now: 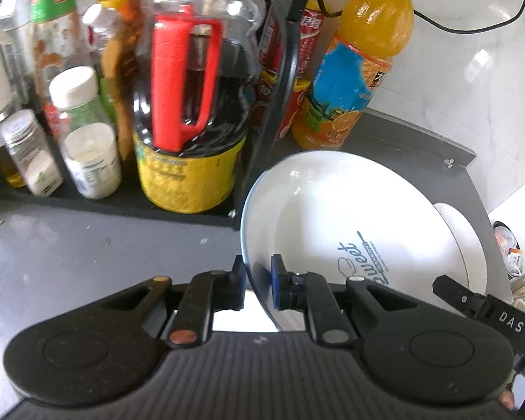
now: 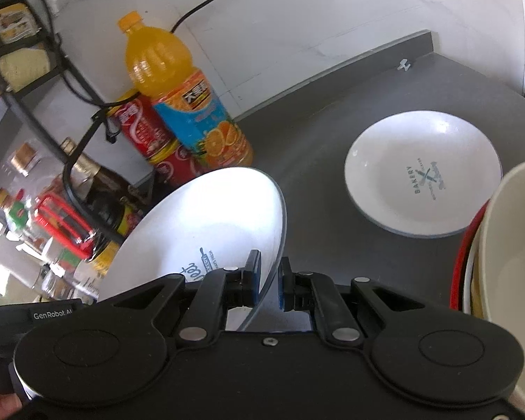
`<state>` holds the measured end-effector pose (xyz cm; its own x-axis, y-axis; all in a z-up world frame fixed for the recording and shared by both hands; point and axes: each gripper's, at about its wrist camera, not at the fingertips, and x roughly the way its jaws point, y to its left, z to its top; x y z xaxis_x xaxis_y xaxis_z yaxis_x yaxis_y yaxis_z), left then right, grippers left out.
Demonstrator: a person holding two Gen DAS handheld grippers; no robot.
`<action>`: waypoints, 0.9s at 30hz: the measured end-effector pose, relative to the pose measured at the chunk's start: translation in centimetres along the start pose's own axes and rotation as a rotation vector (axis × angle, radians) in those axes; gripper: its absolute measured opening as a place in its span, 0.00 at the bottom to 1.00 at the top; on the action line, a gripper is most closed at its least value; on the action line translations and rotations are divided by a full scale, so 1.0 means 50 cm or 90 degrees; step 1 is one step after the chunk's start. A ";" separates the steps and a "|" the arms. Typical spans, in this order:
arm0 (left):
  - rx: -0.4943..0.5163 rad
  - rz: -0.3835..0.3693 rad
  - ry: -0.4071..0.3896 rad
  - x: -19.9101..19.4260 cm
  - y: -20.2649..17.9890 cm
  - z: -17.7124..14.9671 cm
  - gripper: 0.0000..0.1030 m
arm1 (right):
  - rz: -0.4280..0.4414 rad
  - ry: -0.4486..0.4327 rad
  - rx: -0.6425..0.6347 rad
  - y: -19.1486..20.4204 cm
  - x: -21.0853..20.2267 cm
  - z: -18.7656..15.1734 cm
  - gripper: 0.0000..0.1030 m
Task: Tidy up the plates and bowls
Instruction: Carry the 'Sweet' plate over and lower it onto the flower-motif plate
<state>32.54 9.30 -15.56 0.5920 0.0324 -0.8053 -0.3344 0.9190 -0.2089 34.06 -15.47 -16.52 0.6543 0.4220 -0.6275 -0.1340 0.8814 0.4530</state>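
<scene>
1. Both of my grippers are clenched on one white plate marked "Sweet" [image 1: 350,231], which is nearest the cameras. My left gripper [image 1: 259,280] pinches its rim on one side, and my right gripper [image 2: 269,280] pinches the rim on the opposite side, so the plate is held up between them, tilted and off the dark grey counter [image 2: 315,245].

2. Ahead of my right gripper, and off to its right, a second white plate marked "Bakery" [image 2: 423,178] lies flat on the counter, well apart from the held one. I judge this is where the held plate belongs, stacked on top. My right hand is the nearer one to it; the left would have to follow across.

3. At the right edge of the right wrist view, a cream bowl [image 2: 507,245] sits nested in red-rimmed ones, close beside my right gripper. I judge it could be clipped on the way over.

4. An orange juice bottle [image 2: 178,94] stands against the wall, beside a black rack [image 1: 273,112] crowded with sauce bottles and jars. None of that is in the path.

5. The plate's tilt needs levelling before it goes down.
</scene>
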 end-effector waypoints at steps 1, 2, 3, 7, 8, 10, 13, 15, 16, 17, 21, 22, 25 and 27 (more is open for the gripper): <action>-0.003 0.002 0.000 -0.006 0.004 -0.006 0.12 | 0.002 0.000 -0.002 0.003 -0.003 -0.004 0.09; -0.005 0.003 0.000 -0.014 0.010 -0.013 0.12 | 0.003 0.001 -0.004 0.005 -0.007 -0.009 0.09; -0.007 0.005 -0.001 -0.017 0.013 -0.018 0.12 | 0.005 0.002 -0.008 0.007 -0.012 -0.015 0.09; -0.012 0.012 -0.005 -0.038 0.024 -0.041 0.12 | 0.013 0.010 -0.010 0.007 -0.023 -0.030 0.09; -0.012 0.014 -0.006 -0.043 0.025 -0.047 0.12 | 0.014 0.011 -0.013 0.007 -0.026 -0.035 0.09; -0.014 0.017 -0.007 -0.051 0.030 -0.060 0.12 | 0.018 0.014 -0.018 0.009 -0.032 -0.043 0.09; -0.023 0.023 -0.007 -0.060 0.038 -0.076 0.12 | 0.022 0.020 -0.028 0.014 -0.040 -0.058 0.09; -0.029 0.027 -0.007 -0.067 0.044 -0.088 0.12 | 0.026 0.026 -0.033 0.018 -0.046 -0.069 0.09; -0.033 0.030 -0.008 -0.071 0.049 -0.094 0.12 | 0.026 0.028 -0.036 0.020 -0.048 -0.074 0.09; -0.036 0.031 -0.007 -0.074 0.053 -0.100 0.12 | 0.026 0.031 -0.041 0.023 -0.051 -0.081 0.09; -0.054 0.040 -0.005 -0.088 0.071 -0.127 0.12 | 0.031 0.041 -0.056 0.034 -0.059 -0.100 0.09; -0.058 0.041 -0.005 -0.092 0.075 -0.134 0.12 | 0.032 0.043 -0.059 0.035 -0.060 -0.103 0.09; -0.068 0.048 -0.002 -0.104 0.088 -0.155 0.12 | 0.039 0.048 -0.066 0.043 -0.066 -0.114 0.09; -0.075 0.051 0.000 -0.111 0.095 -0.166 0.13 | 0.043 0.051 -0.073 0.049 -0.071 -0.121 0.09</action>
<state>21.58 10.23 -16.69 0.5603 0.1037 -0.8218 -0.4638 0.8613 -0.2075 26.90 -13.52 -17.04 0.5804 0.4922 -0.6488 -0.2625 0.8672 0.4231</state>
